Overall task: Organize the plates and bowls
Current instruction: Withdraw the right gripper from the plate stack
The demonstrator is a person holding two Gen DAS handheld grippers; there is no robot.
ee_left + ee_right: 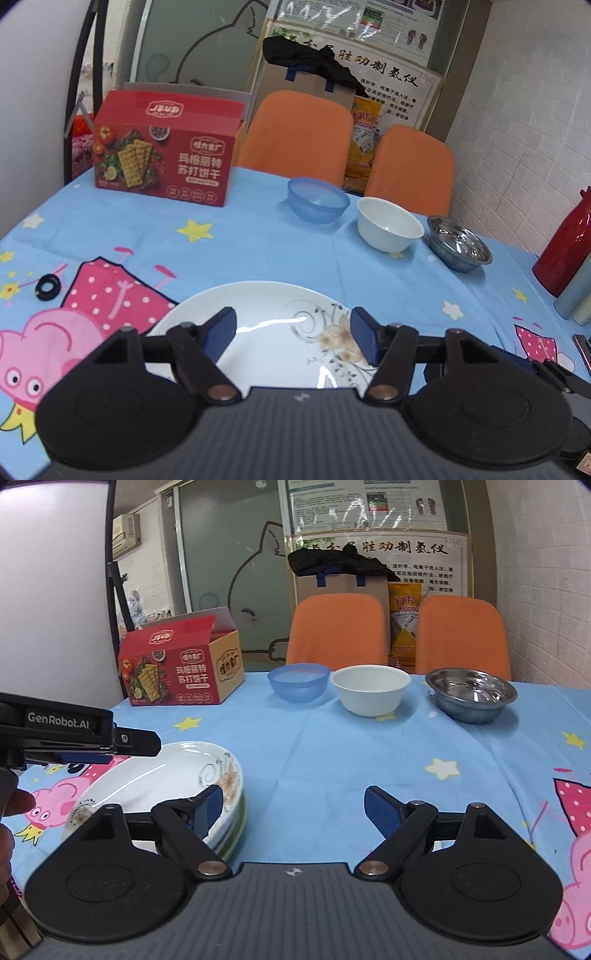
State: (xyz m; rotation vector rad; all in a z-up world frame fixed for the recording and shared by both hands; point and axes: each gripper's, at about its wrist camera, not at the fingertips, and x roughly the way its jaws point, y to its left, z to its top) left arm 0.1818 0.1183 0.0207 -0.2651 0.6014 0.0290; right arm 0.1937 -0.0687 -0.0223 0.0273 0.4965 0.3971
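Observation:
A stack of white plates with a flower print lies on the near side of the table. My left gripper is open and hovers just above the top plate. It also shows from the side in the right wrist view. My right gripper is open and empty, just right of the stack. A blue plastic bowl, a white bowl and a steel bowl stand in a row at the far side.
A red cracker box stands at the far left. Two orange chairs are behind the table. A red flask stands at the right edge. A small black ring lies at the left.

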